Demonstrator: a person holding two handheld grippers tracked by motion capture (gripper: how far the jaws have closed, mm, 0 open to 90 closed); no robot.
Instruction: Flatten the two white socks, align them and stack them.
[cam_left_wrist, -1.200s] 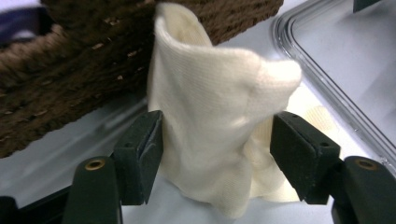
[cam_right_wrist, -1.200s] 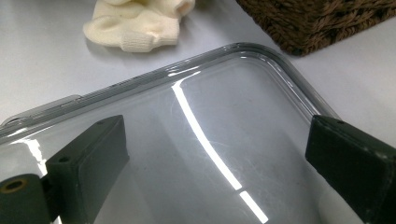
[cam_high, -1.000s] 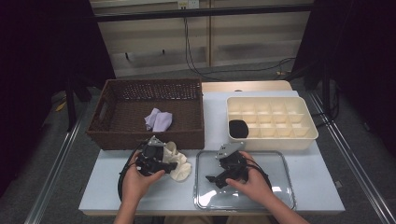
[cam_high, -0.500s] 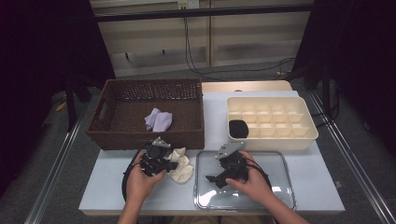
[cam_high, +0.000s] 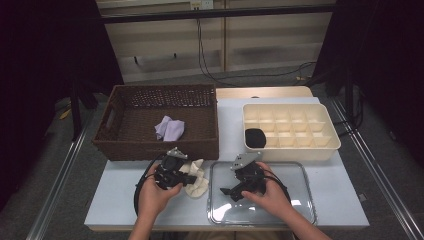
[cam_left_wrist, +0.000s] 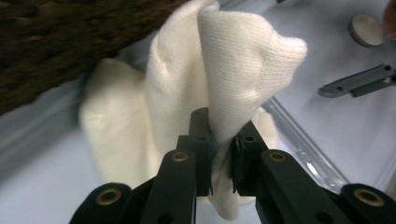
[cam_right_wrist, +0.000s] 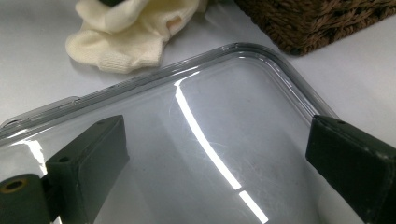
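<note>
A crumpled cream sock lies on the white table between the wicker basket and the clear tray. My left gripper is shut on a raised fold of the sock; its jaws have just been closing, and the fabric is pinched between the pads. My right gripper rests over the left part of the clear tray. Its jaws are spread wide and open, with nothing between them.
A lilac cloth lies inside the wicker basket. At the back right stands a cream compartment box with a black item in its near left cell. The basket's front wall is close behind the sock.
The left gripper has edged right onto the cream sock and its jaws have closed on a fold. The right hand has stayed still.
</note>
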